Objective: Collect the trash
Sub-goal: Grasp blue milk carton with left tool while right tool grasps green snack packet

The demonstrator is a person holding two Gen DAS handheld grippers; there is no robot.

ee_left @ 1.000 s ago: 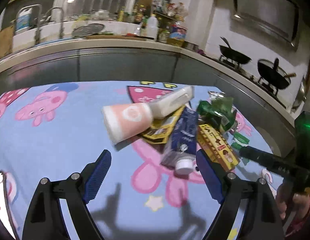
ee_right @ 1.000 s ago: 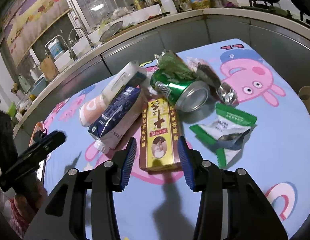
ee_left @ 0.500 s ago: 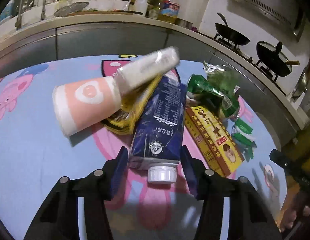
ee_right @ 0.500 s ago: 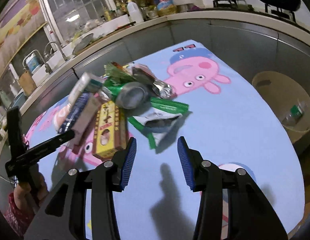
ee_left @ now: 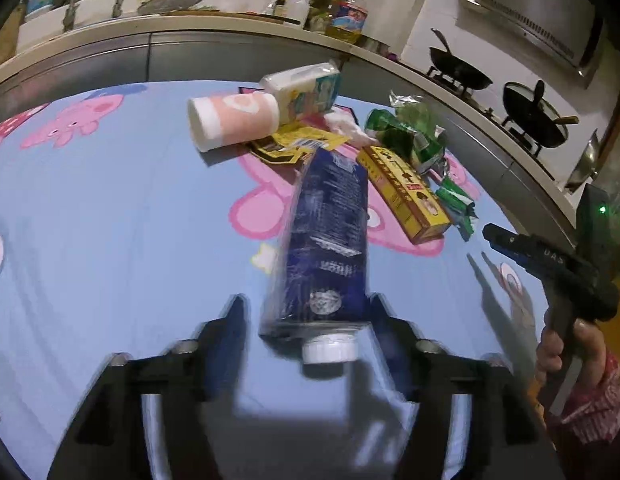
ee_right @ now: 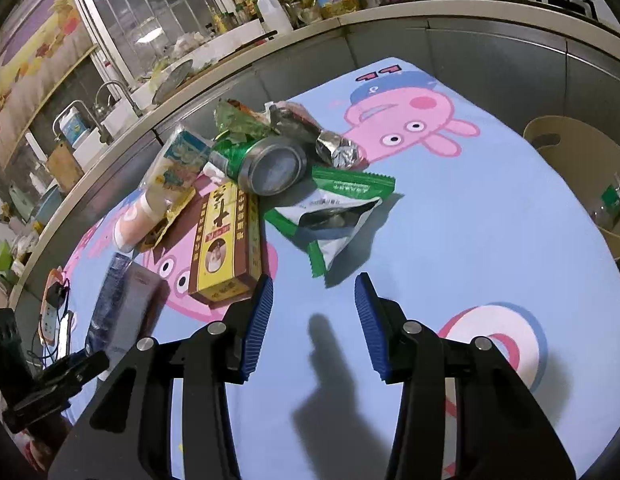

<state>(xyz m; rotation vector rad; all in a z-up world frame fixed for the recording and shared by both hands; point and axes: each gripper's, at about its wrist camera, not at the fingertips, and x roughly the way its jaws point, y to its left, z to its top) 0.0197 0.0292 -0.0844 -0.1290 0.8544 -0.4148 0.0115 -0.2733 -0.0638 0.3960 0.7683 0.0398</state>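
My left gripper (ee_left: 306, 316) is shut on a dark blue carton (ee_left: 329, 236) with a white cap, held above the blue cartoon tablecloth; the carton also shows in the right wrist view (ee_right: 118, 304). The trash pile lies beyond: a pink paper cup (ee_left: 234, 120), a white carton (ee_left: 306, 88), a yellow box (ee_left: 405, 192) (ee_right: 226, 240), a green can (ee_right: 262, 164), a green wrapper (ee_right: 333, 208). My right gripper (ee_right: 313, 312) is open and empty, just short of the green wrapper and the yellow box.
A beige bin (ee_right: 581, 176) with some trash in it stands off the table's right edge. A kitchen counter (ee_left: 230, 28) with sink, bottles and woks curves behind the table. A phone with a cable (ee_right: 54, 316) lies at the table's left edge.
My left gripper has closed on the blue carton and lifted it back out of the pile. My right gripper has moved closer to the pile, still open.
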